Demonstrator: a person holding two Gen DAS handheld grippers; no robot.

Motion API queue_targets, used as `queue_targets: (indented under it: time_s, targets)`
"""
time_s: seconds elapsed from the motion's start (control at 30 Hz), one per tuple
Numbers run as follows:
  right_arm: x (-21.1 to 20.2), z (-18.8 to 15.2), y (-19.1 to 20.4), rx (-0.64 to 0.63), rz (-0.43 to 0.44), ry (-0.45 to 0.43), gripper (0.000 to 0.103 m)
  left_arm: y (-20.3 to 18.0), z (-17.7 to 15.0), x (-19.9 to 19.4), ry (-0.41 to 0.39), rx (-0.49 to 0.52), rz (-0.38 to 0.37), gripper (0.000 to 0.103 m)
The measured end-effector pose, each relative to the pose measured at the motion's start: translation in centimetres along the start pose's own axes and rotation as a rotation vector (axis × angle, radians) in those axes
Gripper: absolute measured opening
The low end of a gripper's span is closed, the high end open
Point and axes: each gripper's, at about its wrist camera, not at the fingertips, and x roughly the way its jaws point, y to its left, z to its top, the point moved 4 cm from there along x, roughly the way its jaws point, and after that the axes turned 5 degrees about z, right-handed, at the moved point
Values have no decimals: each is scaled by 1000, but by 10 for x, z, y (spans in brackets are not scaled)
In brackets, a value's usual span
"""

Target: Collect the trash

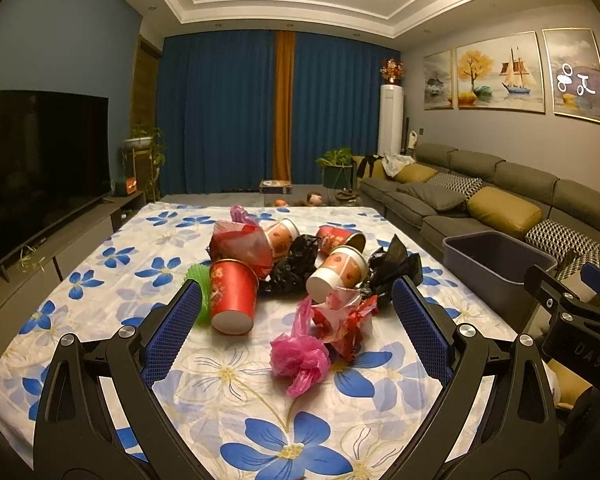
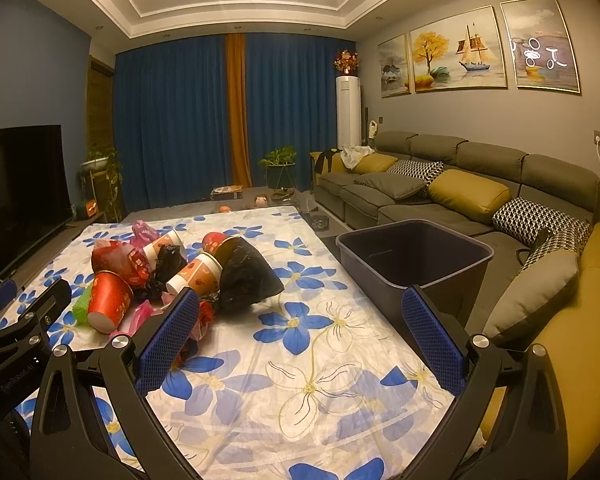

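A pile of trash lies on the flowered tablecloth [image 1: 112, 292]: a red paper cup [image 1: 232, 300] on its side, a white patterned cup [image 1: 338, 274], black plastic bags [image 1: 392, 268], a pink bag [image 1: 300, 356] and red wrappers [image 1: 346, 320]. My left gripper [image 1: 298, 312] is open and empty, its jaws straddling the near side of the pile above the table. My right gripper [image 2: 300, 320] is open and empty, right of the pile [image 2: 244, 276]. A dark grey bin [image 2: 414, 256] stands off the table's right edge; it also shows in the left wrist view [image 1: 496, 260].
A grey sofa [image 2: 460, 184] with yellow and patterned cushions runs along the right, behind the bin. A TV [image 1: 36, 176] on a low cabinet stands at the left. Potted plants [image 1: 336, 168] and blue curtains are beyond the table's far edge.
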Motion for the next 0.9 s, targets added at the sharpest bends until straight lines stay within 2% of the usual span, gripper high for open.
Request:
queue_targets:
  time_s: [0.9]
  targets:
    - [14,-3,-2,9,-2,12,98,1,1,5,0,-5,-4,94]
